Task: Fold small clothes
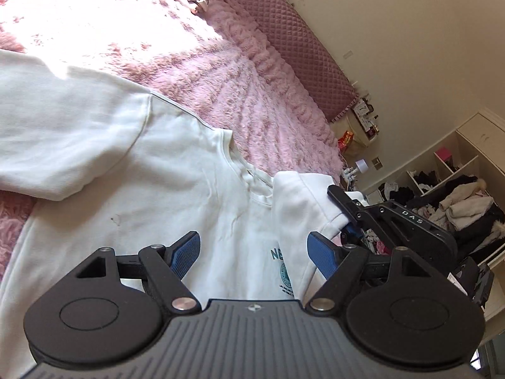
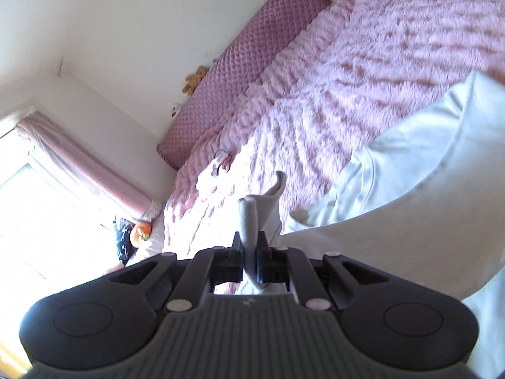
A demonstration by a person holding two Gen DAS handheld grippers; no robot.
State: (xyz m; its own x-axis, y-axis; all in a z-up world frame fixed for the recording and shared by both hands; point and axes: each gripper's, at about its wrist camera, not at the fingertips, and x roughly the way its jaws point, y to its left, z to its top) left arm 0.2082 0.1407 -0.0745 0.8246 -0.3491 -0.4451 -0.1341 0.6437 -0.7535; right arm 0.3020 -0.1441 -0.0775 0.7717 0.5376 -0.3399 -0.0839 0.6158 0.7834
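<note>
Ahead of the left hand-held gripper (image 1: 254,252), a white sweatshirt (image 1: 164,164) is spread on a bed covered by a fluffy pink blanket (image 1: 195,60). The jaws of this hand-held gripper are held wide apart, and nothing is gripped between its blue pads (image 1: 187,254); they are poised over the chest of the sweatshirt, where teal lettering (image 1: 279,254) is partly seen. To its right, a sleeve (image 1: 300,202) is folded inward over the chest, and its end is pinched by the right hand-held gripper (image 1: 345,218). In the right wrist view, the right hand-held gripper (image 2: 251,254) is seen closed on a fold of white cloth (image 2: 252,221), which stands up between the jaws. Beyond both, a quilted pink headboard (image 1: 300,41) is set against the wall.
</note>
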